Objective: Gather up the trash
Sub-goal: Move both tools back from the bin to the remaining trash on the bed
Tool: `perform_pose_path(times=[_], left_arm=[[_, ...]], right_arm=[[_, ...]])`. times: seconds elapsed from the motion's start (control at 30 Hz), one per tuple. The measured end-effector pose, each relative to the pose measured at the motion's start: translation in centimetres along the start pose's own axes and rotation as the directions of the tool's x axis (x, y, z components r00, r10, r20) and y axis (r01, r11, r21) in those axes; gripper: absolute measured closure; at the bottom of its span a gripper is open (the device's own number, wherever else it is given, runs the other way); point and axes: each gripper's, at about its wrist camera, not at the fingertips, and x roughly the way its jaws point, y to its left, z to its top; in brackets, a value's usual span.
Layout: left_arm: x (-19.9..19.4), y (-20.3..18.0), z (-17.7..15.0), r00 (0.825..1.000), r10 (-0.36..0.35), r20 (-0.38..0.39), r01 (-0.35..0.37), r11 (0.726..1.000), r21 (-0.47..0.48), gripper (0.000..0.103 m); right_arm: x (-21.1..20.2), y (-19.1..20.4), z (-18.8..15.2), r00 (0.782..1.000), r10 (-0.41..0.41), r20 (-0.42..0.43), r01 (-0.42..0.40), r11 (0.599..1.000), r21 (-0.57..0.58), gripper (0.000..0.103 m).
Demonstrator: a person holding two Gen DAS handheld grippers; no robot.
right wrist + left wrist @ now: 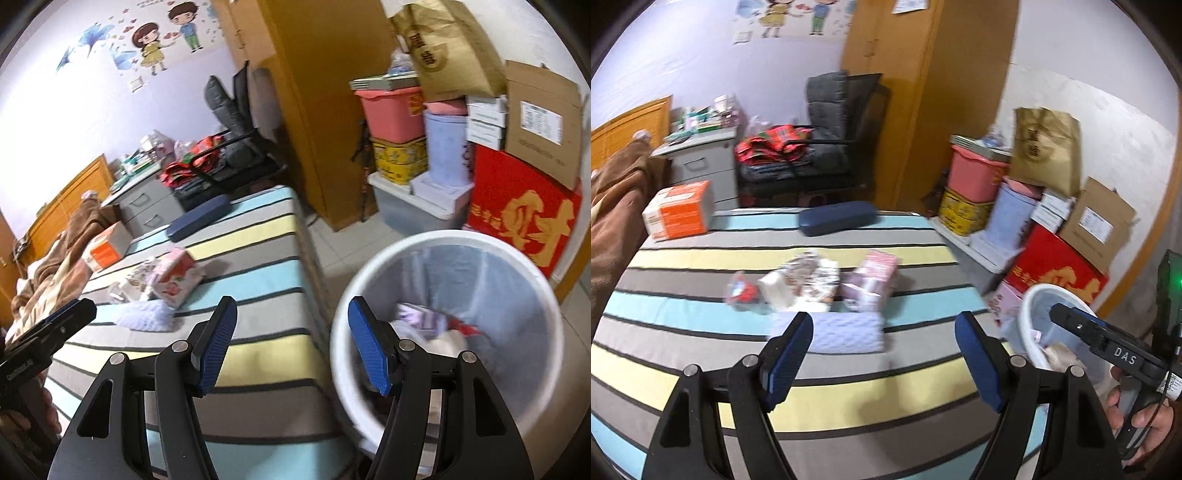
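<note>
Two grippers worked here: the left gripper (884, 354) and the right gripper (291, 345) both had their jaws apart and held nothing. About five pieces of trash (812, 284) lay clustered mid-bed on the striped bedspread (701, 258), well back from its edges. One white bin (343, 314) stood on the floor just beside the bed's side, with scraps inside.

The right gripper (291, 343), fingers (218, 343) spread and empty, hangs between striped bed (258, 240) and trash-filled white bin (447, 240).
</note>
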Motion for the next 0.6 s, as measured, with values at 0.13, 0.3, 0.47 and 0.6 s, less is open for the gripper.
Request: perform_pose_path(times=[0.13,0.3,0.47,0.6], left_arm=[[-0.4,2.8,0.1,0.999,0.048,0.010,-0.048,0.998,-0.034,0.022],[-0.4,6.3,0.3,0.996,0.086,0.006,-0.085,0.994,-0.072,0.022],[0.1,9.0,0.5,0.993,0.120,-0.009,-0.120,0.989,-0.088,0.022],[0.9,10.9,0.4,0.990,0.138,-0.035,-0.141,0.986,-0.093,0.022]], right_arm=[[1.3,2.5,0.5,0.999,0.035,-0.020,-0.036,0.999,-0.026,0.039],[3.3,5.1,1.1,0.995,0.081,-0.051,-0.083,0.996,-0.043,0.039],[5.4,7.4,1.4,0.992,0.095,-0.086,-0.100,0.994,-0.053,0.039],[6.6,8.7,1.6,0.989,0.102,-0.105,-0.109,0.991,-0.072,0.039]])
